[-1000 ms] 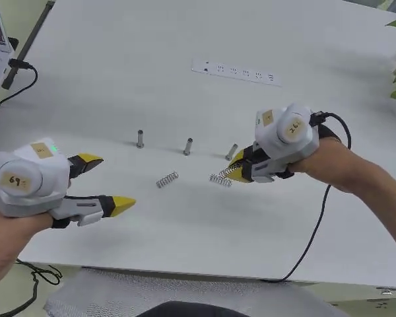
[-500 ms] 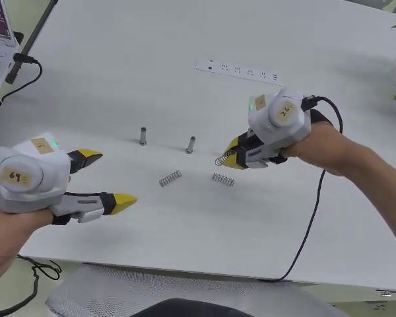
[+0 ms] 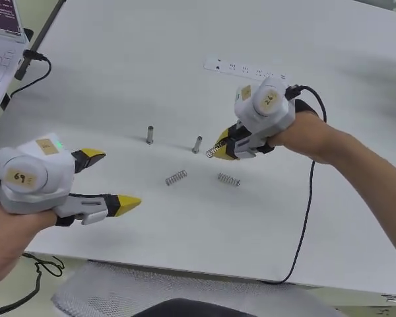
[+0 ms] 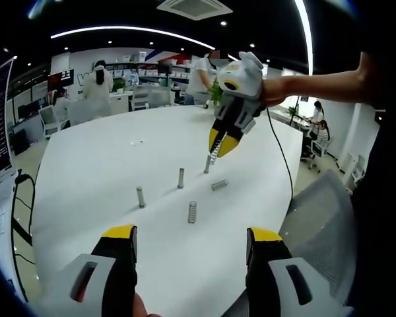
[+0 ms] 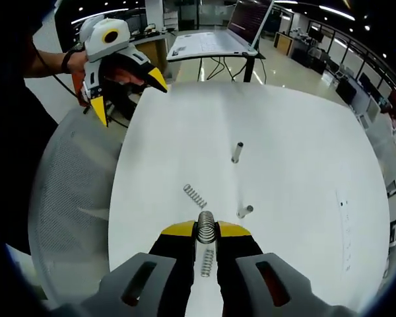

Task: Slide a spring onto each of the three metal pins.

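Metal spring (image 5: 206, 228) sits pinched in the right tool (image 3: 220, 149), just beside a pin (image 3: 197, 144); the left tool (image 3: 109, 179) hovers spread wide.

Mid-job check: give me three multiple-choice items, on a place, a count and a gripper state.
1. The held spring is where? A) at the pin nearest the right gripper B) on the power strip C) by the laptop
2. Springs loose on the table? A) one B) two C) four
3. The left gripper? A) open, empty B) shut on a spring C) shut on a pin
Key: 1A, it hangs at that pin; 2B, left loose spring and right loose spring; 3A, jaws wide apart.
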